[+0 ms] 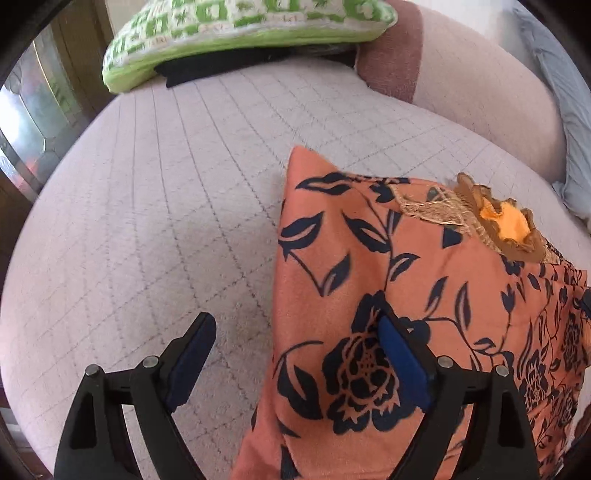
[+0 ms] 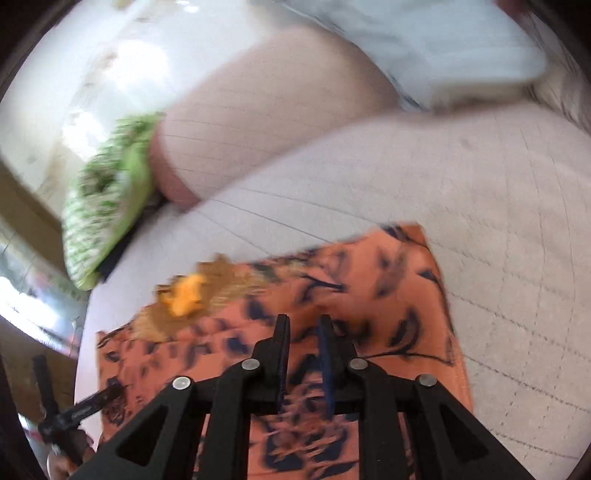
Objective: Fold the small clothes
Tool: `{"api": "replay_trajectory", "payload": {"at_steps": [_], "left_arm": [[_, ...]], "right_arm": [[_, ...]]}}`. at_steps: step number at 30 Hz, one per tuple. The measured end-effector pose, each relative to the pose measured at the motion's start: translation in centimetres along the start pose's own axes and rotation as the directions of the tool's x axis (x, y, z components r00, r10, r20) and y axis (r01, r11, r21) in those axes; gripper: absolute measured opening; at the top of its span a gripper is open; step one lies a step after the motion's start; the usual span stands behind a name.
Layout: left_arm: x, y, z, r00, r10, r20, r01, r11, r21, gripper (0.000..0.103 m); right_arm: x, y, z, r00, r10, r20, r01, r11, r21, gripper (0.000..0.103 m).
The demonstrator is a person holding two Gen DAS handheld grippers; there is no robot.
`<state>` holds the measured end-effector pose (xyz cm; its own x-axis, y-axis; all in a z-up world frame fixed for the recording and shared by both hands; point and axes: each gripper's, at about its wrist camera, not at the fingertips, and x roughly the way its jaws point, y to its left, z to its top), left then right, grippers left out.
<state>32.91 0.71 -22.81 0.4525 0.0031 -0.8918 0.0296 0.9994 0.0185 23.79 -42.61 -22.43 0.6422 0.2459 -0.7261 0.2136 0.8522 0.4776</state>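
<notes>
garment (image 1: 388, 280) on sofa seat (image 1: 166, 221) | pillow (image 1: 236, 33) behind, at back

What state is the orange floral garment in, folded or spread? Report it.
Folded: the orange floral garment lies as a compact block with straight edges on the quilted cushion.

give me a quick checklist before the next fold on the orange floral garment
1. Orange garment with dark blue floral print lying on the quilted pale pink cushion: ok.
2. Left gripper open, straddling the garment's left edge: ok.
3. Right gripper over the garment, jaws narrowly apart; whether it pinches fabric: cannot tell, the view is blurred.
4. Garment flat with straight edges: not ok, the far corner stands up in a peak.
5. Brown lace collar lying flat: cannot tell.
6. Green and white patterned pillow apart from the garment: ok.
</notes>
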Motion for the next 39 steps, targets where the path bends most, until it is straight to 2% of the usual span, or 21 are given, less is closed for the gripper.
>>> {"api": "replay_trajectory", "payload": {"at_steps": [2,4,6,9,10,11,12,13,15,17,20,25,26,27,28,29,30,31,34,39], "left_arm": [[-0.8,-0.6,-0.5,1.000,0.022,0.021,-0.023,0.998,0.050,0.091],[-0.7,-1.4,-1.3,0.998,0.060,0.022,-0.062,0.994,0.087,0.091],[-0.2,-1.7,-2.2,0.997,0.079,0.003,-0.079,0.989,0.121,0.091],[-2.0,-1.1,-3.5,0.998,0.058,0.032,-0.061,0.993,0.101,0.091],[-2.3,-1.3,-4.2,0.995,0.077,0.065,-0.085,0.988,0.125,0.091],[-1.9,-1.6,-4.9,0.990,0.129,0.063,-0.138,0.976,0.170,0.091],[-1.6,-1.9,-5.8,0.988,0.147,0.052,-0.154,0.967,0.201,0.091],[-2.1,-1.7,-6.5,0.988,0.135,0.074,-0.147,0.969,0.199,0.091],[-3.5,-0.8,-6.9,0.993,0.106,0.054,-0.113,0.981,0.160,0.091],[-5.3,0.9,-7.9,0.995,0.068,0.078,-0.076,0.991,0.107,0.091],[-7.9,3.3,-10.2,0.992,0.067,0.111,-0.071,0.997,0.030,0.091],[-11.8,7.4,-15.8,0.990,-0.048,0.135,0.060,0.995,-0.086,0.091],[-12.3,7.9,-16.6,0.990,-0.066,0.128,0.078,0.993,-0.089,0.091],[-12.8,8.1,-17.7,0.989,-0.085,0.117,0.095,0.992,-0.085,0.091],[-13.2,8.2,-18.5,0.990,-0.095,0.105,0.104,0.991,-0.080,0.091],[-13.6,8.5,-19.7,0.991,-0.101,0.089,0.107,0.992,-0.070,0.091],[-14.2,8.5,-20.5,0.992,-0.100,0.079,0.105,0.992,-0.064,0.091],[-14.5,8.7,-21.8,0.993,-0.097,0.062,0.100,0.994,-0.053,0.091],[-14.9,9.7,-24.6,0.993,-0.114,-0.004,0.114,0.992,-0.050,0.091],[-14.7,11.3,-27.6,0.983,-0.174,-0.059,0.165,0.977,-0.138,0.091]], "right_arm": [[0.9,1.4,-1.0,0.995,0.019,-0.097,-0.023,0.999,-0.041,0.018],[2.4,2.0,-2.8,0.980,-0.025,-0.195,0.009,0.996,-0.083,0.019],[2.0,1.8,-4.0,0.983,-0.044,-0.176,0.026,0.995,-0.100,0.017],[-0.5,1.3,-5.7,0.982,-0.023,-0.186,0.015,0.999,-0.047,0.016],[-1.5,1.1,-6.5,0.983,-0.027,-0.181,0.014,0.997,-0.073,0.016],[-1.3,1.3,-7.2,0.981,-0.050,-0.185,0.029,0.993,-0.115,0.017],[-1.4,1.3,-7.5,0.981,-0.054,-0.184,0.029,0.991,-0.133,0.017],[-2.1,0.9,-7.8,0.980,-0.051,-0.193,0.033,0.995,-0.093,0.016],[-4.0,0.3,-8.7,0.977,-0.025,-0.210,0.021,1.000,-0.022,0.018],[-7.2,-0.2,-10.1,0.988,0.006,-0.157,-0.011,1.000,-0.025,0.018],[-11.4,-1.5,-12.1,0.993,-0.010,-0.115,0.007,1.000,-0.025,0.018],[-17.9,-4.6,-15.4,0.995,-0.017,-0.094,0.021,0.999,0.048,0.020],[-19.1,-5.3,-16.2,0.995,-0.013,-0.095,0.020,0.997,0.071,0.021],[-20.1,-6.0,-16.9,0.995,-0.011,-0.103,0.021,0.996,0.092,0.031],[-20.9,-6.5,-17.6,0.994,-0.013,-0.111,0.025,0.994,0.107,0.054],[-21.9,-7.0,-18.4,0.994,-0.022,-0.106,0.035,0.992,0.123,0.068],[-23.1,-7.3,-19.1,0.996,-0.033,-0.080,0.044,0.990,0.134,0.078],[-23.9,-7.6,-19.7,0.997,-0.034,-0.072,0.044,0.989,0.138,0.078],[-24.6,-8.1,-21.4,0.992,-0.026,-0.125,0.043,0.990,0.137,0.078],[-23.5,-9.3,-23.5,0.982,-0.035,-0.187,0.072,0.977,0.199,0.076]]}}
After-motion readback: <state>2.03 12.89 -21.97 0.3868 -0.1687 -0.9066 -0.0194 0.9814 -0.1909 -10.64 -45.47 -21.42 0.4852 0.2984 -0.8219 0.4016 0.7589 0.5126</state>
